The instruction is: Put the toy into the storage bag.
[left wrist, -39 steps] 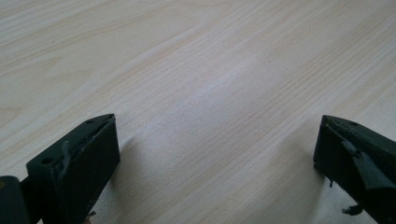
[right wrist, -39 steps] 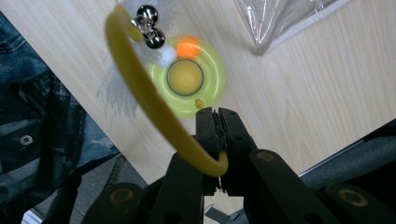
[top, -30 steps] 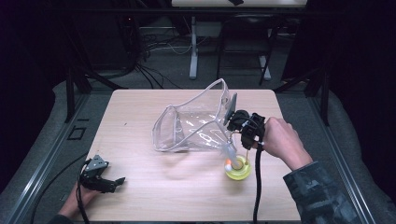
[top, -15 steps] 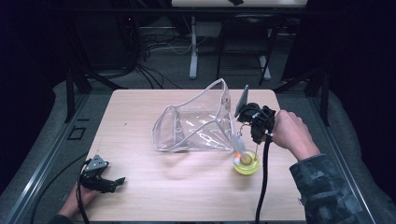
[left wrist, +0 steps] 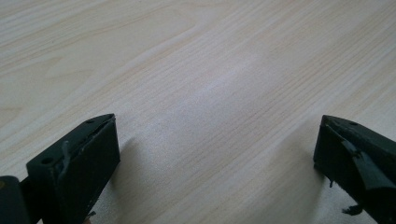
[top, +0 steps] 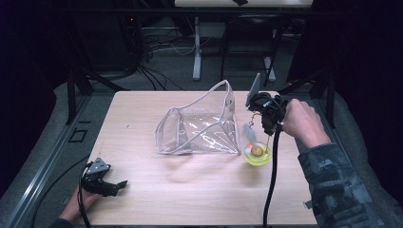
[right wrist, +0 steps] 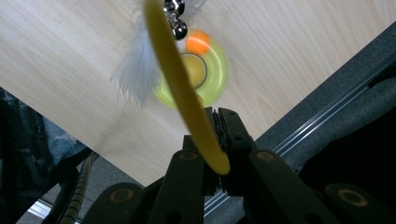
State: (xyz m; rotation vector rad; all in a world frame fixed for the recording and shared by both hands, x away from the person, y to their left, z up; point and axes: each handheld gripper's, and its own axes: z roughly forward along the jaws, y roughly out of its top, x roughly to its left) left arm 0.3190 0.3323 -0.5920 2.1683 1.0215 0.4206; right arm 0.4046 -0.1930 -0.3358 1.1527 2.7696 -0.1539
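**Spotter:** Start nearest you. What have you got?

**Me:** My left gripper (top: 108,184) lies at the near left corner of the pale wooden table (top: 190,199), jaws spread wide with bare board between them. Nothing in it.

**Spotter:** And the right?

**Me:** My right gripper (right wrist: 215,122) is clenched on the curved yellow plastic wand (right wrist: 180,79) of a cat toy. In the right gripper view the jaws are pinched hard against the wand's end, with a tuft of white feather (right wrist: 136,70) and a small metal bell (right wrist: 179,31) dangling from its far tip. Below them sits the toy's round yellow-green translucent base (top: 257,153), on the table right of centre, just beside the pouch.

**Spotter:** What worries you?

**Me:** The grip is close to the very end of the wand. I judge it could slide out if I swing the toy, since the base hangs its weight far from the jaws. The feather could also catch on the pouch rim when I bring it across.

**Spotter:** The pouch itself?

**Me:** The clear soft plastic pouch (top: 199,124) with a grey edge lies on its side mid-table, mouth gaping toward the right. I see nothing inside it. It is floppy, so a nudge from the base may push it away or fold the mouth shut rather than let the toy in. My left could steady it.
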